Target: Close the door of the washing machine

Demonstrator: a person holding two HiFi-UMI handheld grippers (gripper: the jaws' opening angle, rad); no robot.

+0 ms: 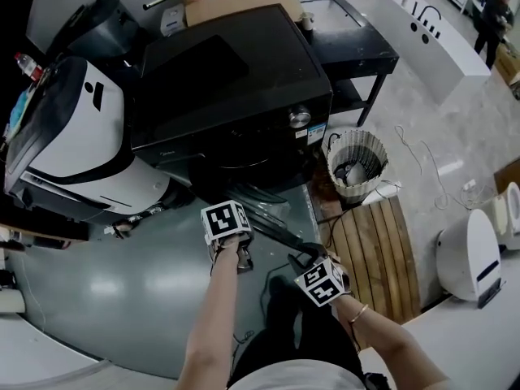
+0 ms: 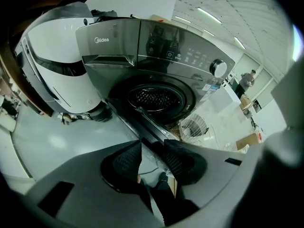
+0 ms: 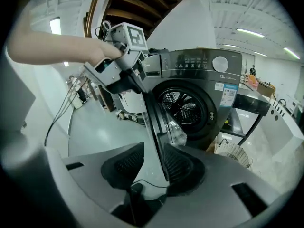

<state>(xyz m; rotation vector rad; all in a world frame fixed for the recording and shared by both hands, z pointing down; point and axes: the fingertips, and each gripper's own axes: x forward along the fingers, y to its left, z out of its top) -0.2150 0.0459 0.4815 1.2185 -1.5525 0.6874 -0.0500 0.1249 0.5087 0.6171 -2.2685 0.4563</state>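
Observation:
The dark washing machine (image 1: pixel 236 80) stands with its round door (image 1: pixel 276 230) swung out toward me, and the drum opening (image 2: pixel 154 98) is uncovered. My left gripper (image 1: pixel 241 257) points steeply down over the door's free edge (image 2: pixel 142 120), and its pads are closed on that edge. In the right gripper view the left gripper (image 3: pixel 135 87) holds the top of the door (image 3: pixel 154 118). My right gripper (image 1: pixel 307 260) is lower on the same edge. The right gripper (image 3: pixel 153 164) is open: the edge lies against its right pad, with a gap to the left pad.
A white machine (image 1: pixel 81 136) stands close to the washer's left. A slatted basket (image 1: pixel 356 162) and a wooden pallet (image 1: pixel 374 258) lie to the right of the door. Behind them are a black table (image 1: pixel 357 47) and a white unit (image 1: pixel 470 254). A person (image 1: pixel 491 19) stands far off.

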